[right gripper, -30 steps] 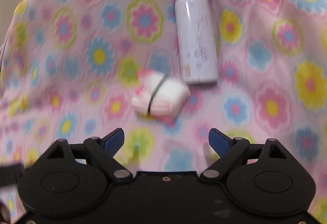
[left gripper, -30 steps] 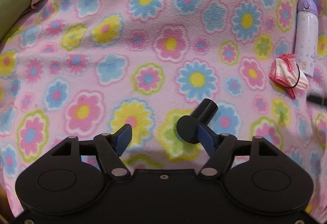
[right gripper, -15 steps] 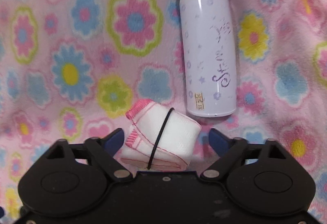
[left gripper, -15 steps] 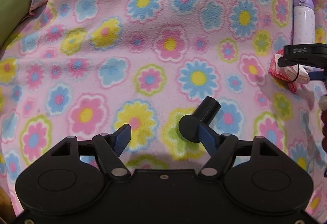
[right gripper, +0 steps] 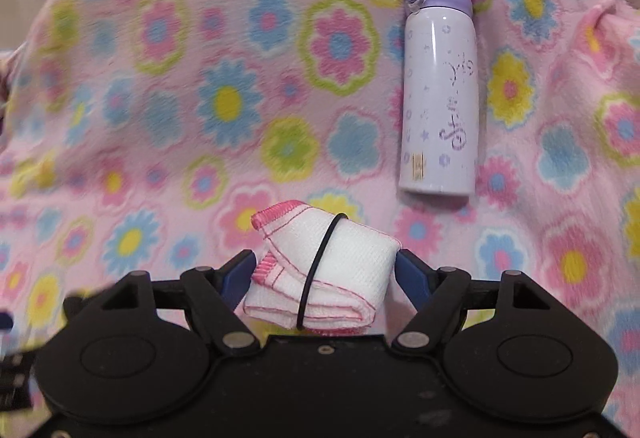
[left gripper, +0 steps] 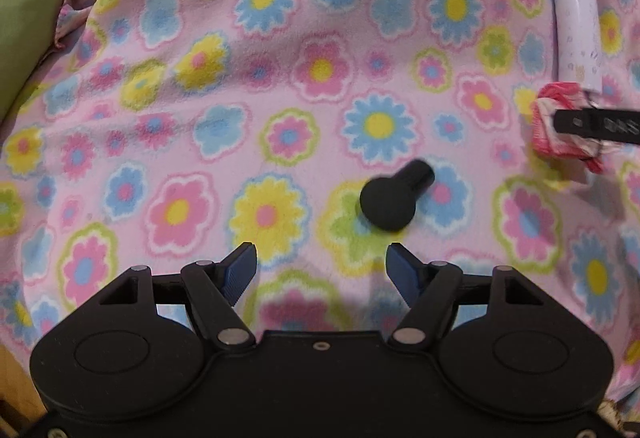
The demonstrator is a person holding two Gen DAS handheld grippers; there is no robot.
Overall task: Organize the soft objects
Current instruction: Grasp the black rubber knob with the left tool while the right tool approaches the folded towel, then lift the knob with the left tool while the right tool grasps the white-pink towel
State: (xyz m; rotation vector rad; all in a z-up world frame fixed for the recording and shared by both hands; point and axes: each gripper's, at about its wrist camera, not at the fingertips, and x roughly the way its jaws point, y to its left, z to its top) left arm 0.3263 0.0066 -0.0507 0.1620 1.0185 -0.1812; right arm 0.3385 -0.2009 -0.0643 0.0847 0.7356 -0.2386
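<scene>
A folded white cloth with pink trim and a black band (right gripper: 324, 274) sits between the fingers of my right gripper (right gripper: 325, 270), which is shut on it above the flowered pink blanket (right gripper: 200, 98). The same cloth (left gripper: 560, 126) shows at the right edge of the left wrist view, with the right gripper's black finger across it. My left gripper (left gripper: 322, 262) is open and empty over the blanket. A black mushroom-shaped object (left gripper: 390, 194) lies just ahead of its right finger.
A lilac bottle with a purple cap (right gripper: 440, 94) lies on the blanket just beyond the cloth; it also shows in the left wrist view (left gripper: 576, 26). A green cushion (left gripper: 24, 34) sits at the blanket's left edge.
My right gripper closed in on the cloth, shut on it and lifted it. My left gripper drew back from the black object, which now lies clear of its fingers.
</scene>
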